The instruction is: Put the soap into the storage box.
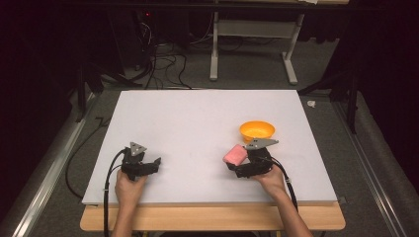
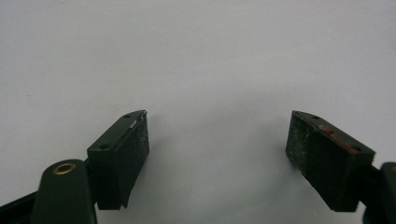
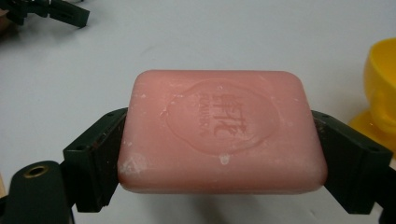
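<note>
From above, the right tool (image 1: pixel 236 162) holds a pink soap bar (image 1: pixel 235 154) near the counter's (image 1: pixel 197 113) front right part, just in front of a yellow bowl (image 1: pixel 257 131). The left tool (image 1: pixel 148 165) sits near the front left edge.

In the left gripper view, its jaws stand wide apart with nothing between them.

In the right gripper view, both jaws press the soap bar's (image 3: pixel 219 130) sides.

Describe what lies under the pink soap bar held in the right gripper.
Under the pink soap bar, clamped in the right gripper, bare white table shows around it. The patch straight below is covered by the bar.
</note>
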The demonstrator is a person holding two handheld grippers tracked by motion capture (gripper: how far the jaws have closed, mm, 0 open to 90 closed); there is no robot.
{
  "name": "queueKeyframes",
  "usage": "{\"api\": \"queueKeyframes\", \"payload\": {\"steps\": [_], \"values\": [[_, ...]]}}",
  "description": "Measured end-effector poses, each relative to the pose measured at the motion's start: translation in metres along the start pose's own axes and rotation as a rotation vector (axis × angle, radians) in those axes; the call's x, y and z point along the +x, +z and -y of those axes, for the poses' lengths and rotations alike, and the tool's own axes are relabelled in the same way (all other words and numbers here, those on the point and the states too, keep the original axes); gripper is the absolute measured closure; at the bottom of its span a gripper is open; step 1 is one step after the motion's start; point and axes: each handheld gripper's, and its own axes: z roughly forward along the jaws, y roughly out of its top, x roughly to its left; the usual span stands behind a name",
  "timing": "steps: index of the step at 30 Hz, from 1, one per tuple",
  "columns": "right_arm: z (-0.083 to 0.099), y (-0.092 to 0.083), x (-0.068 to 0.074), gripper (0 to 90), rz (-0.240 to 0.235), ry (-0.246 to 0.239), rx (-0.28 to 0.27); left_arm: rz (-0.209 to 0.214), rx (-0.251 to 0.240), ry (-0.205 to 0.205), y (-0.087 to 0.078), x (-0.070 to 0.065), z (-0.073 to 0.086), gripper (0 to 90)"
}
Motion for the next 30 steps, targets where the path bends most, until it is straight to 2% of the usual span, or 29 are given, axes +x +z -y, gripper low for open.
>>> {"api": "queueKeyframes", "payload": {"steps": [6, 16, 30], "values": [[0.007, -0.008, -0.005, 13.5, 0.019, 0.015, -0.002, -0.001, 0.001, 0.003, 0.0, 0.0, 0.0, 21.8], [0.016, -0.019, -0.01, 13.5, 0.053, 0.066, -0.012, -0.002, 0.001, 0.004, 0.0, 0.0, 0.0, 21.8], [0.024, -0.032, -0.016, 13.5, 0.093, 0.098, -0.021, -0.002, 0.0, 0.005, 0.0, 0.0, 0.0, 21.9]]}}
